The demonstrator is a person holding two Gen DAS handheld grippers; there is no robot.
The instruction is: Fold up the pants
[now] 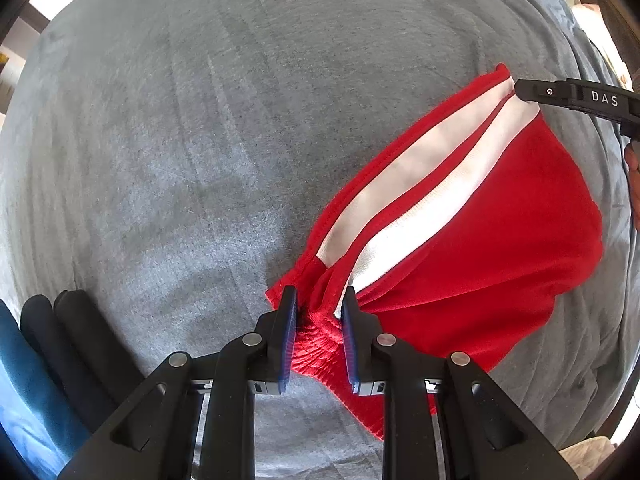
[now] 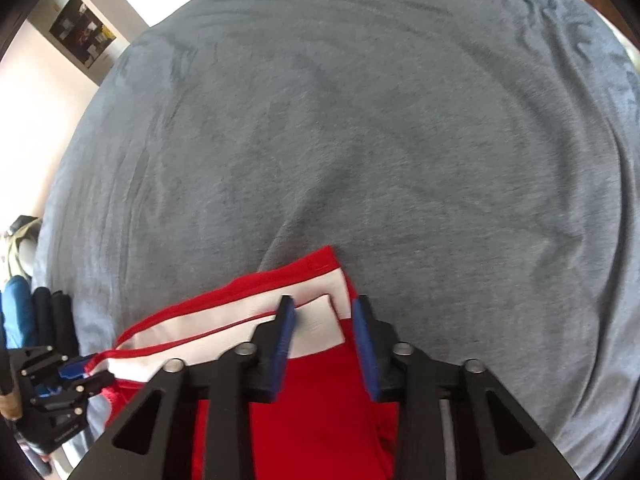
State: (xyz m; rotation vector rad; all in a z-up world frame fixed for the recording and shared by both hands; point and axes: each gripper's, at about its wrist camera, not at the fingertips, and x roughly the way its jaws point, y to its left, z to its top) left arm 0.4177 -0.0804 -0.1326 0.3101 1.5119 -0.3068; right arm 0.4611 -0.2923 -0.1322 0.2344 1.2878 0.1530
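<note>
Red pants with white side stripes (image 1: 472, 232) lie folded on a grey bed sheet (image 1: 200, 140). My left gripper (image 1: 318, 300) has its jaws apart around the bunched red waistband, the fabric lying between the pads. My right gripper (image 2: 322, 304) is open over the hem corner of the pants (image 2: 320, 392), one pad on the white stripe. The right gripper's finger (image 1: 576, 98) shows at the far corner of the pants in the left wrist view. The left gripper (image 2: 80, 372) shows at the pants' left end in the right wrist view.
Folded dark and blue garments (image 1: 52, 352) are stacked at the sheet's left edge, also visible in the right wrist view (image 2: 36, 312). The grey sheet (image 2: 360, 120) spreads wide beyond the pants. A wall with a picture (image 2: 80, 36) stands beyond the bed.
</note>
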